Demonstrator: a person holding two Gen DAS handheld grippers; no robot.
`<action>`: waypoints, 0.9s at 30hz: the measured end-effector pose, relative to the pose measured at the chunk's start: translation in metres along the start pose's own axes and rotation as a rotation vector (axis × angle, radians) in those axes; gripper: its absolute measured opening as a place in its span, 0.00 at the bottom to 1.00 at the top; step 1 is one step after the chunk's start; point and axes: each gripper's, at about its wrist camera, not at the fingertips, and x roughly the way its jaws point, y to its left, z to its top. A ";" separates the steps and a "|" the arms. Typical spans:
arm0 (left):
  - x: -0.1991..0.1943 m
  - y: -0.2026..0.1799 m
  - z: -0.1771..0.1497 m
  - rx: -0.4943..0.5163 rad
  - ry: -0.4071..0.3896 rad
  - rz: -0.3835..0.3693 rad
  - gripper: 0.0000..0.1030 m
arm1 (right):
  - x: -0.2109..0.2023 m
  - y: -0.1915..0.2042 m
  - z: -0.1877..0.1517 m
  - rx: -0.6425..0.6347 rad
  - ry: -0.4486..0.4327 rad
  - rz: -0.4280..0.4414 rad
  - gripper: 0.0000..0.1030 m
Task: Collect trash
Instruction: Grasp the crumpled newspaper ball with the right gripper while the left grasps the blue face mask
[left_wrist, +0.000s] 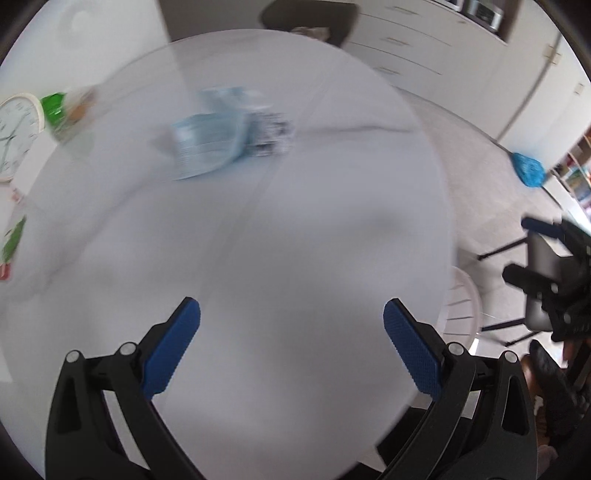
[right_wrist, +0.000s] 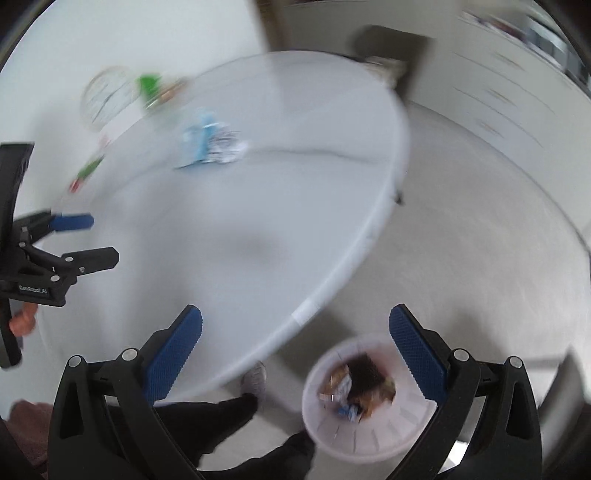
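Observation:
A light blue wrapper (left_wrist: 207, 144) and a crumpled black-and-white wrapper (left_wrist: 271, 134) lie together on the far part of the round white table (left_wrist: 295, 240). Both show in the right wrist view too, the blue one (right_wrist: 195, 142) beside the crumpled one (right_wrist: 227, 146). A green packet (left_wrist: 55, 109) lies at the table's far left. My left gripper (left_wrist: 291, 347) is open and empty above the near table. My right gripper (right_wrist: 295, 350) is open and empty above the table edge and a white waste bin (right_wrist: 402, 424) holding trash on the floor.
A white clock (left_wrist: 14, 136) and a green-and-red wrapper (left_wrist: 11, 243) sit at the table's left edge. A dark chair (left_wrist: 310, 18) stands behind the table. A blue bag (left_wrist: 528, 170) lies on the floor. The person's legs and shoe (right_wrist: 255, 376) are beside the bin.

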 end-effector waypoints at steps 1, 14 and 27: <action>-0.001 0.010 -0.001 -0.012 0.000 0.009 0.93 | 0.009 0.009 0.011 -0.039 0.004 0.012 0.98; 0.024 0.095 0.002 -0.212 0.021 -0.058 0.93 | 0.152 0.089 0.160 -0.471 0.039 0.139 0.98; 0.057 0.108 0.054 -0.241 0.022 -0.079 0.93 | 0.195 0.111 0.182 -0.696 0.083 0.175 0.67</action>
